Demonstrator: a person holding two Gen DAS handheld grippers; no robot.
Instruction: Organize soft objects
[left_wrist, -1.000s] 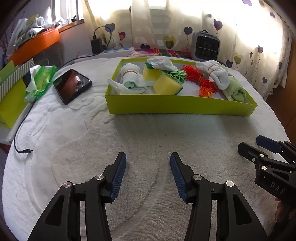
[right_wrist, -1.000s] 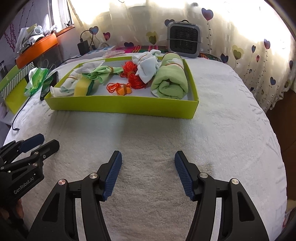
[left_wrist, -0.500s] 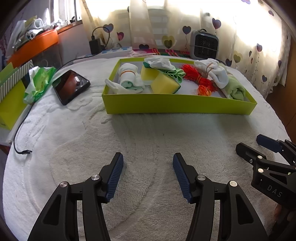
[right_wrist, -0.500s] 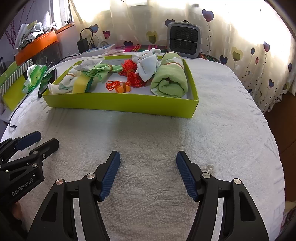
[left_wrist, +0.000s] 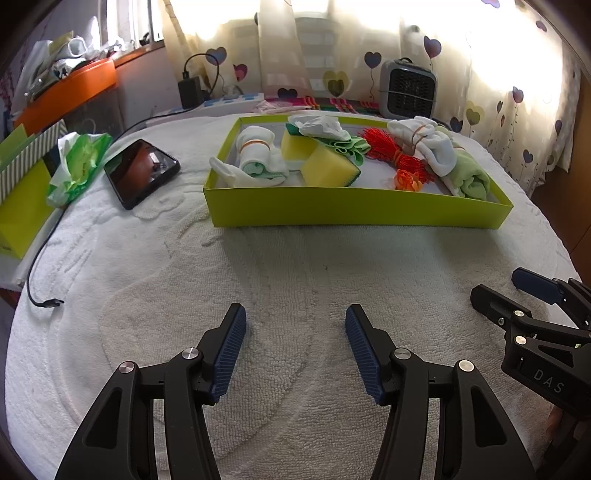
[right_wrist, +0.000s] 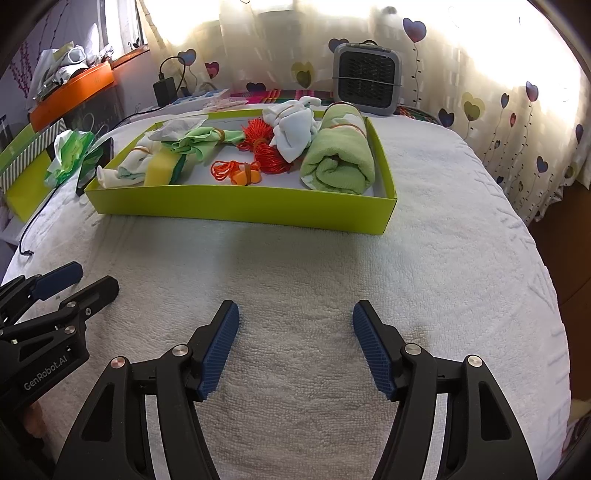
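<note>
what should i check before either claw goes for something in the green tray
1. Left claw open and empty: ok.
2. Right claw open and empty: ok.
3. Towel-covered surface between claws and green tray free of obstacles: ok.
4. Rolled green towel at the tray's right end exposed on top for a grasp: ok.
5. Yellow sponge free of neighbours: not ok, green cloth lies against it.
6. Phone and its cable outside the tray clear of the approach path: ok, off to the left.
</note>
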